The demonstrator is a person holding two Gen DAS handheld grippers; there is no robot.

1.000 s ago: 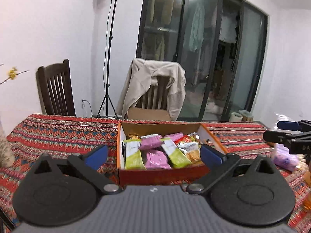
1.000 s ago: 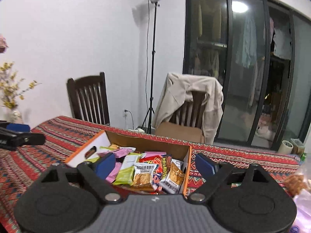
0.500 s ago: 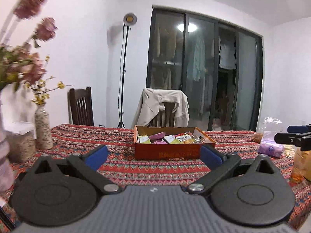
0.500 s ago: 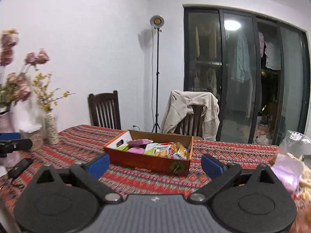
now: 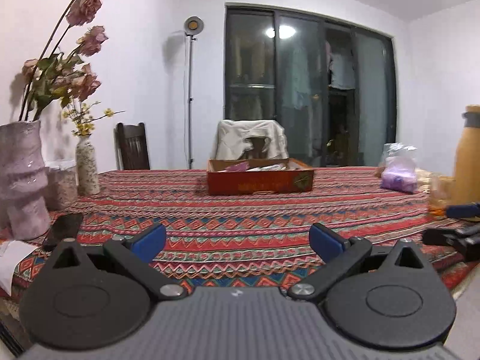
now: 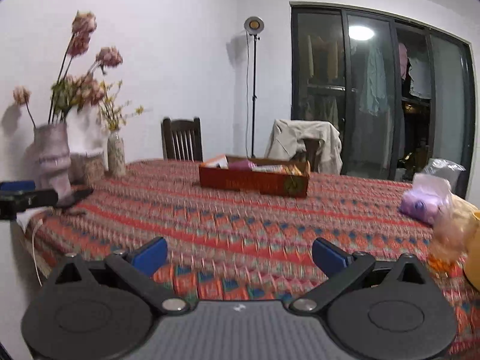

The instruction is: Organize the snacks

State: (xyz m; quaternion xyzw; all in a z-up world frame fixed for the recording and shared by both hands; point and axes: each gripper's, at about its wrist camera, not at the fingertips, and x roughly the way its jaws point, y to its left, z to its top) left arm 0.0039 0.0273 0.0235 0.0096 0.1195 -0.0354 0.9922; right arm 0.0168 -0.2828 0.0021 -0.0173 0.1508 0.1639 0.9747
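An orange cardboard box (image 5: 259, 181) holding several snack packets stands far off on the patterned tablecloth (image 5: 240, 216); it also shows in the right wrist view (image 6: 253, 181). My left gripper (image 5: 237, 243) is open and empty near the table's front edge. My right gripper (image 6: 239, 255) is open and empty, also at the near edge. A purple snack bag (image 5: 399, 177) lies at the right; in the right wrist view (image 6: 426, 205) it sits beside other bagged snacks (image 6: 450, 234).
Vases with dried flowers (image 5: 21, 177) (image 5: 87, 168) stand at the left. A black phone (image 5: 63, 229) lies near the left edge. An orange bottle (image 5: 468, 156) stands at the right. Two chairs (image 6: 181, 139) stand behind the table.
Both grippers have pulled far back from the snack box toward the table's near edge. The box now looks small and distant. Both stay open and empty.
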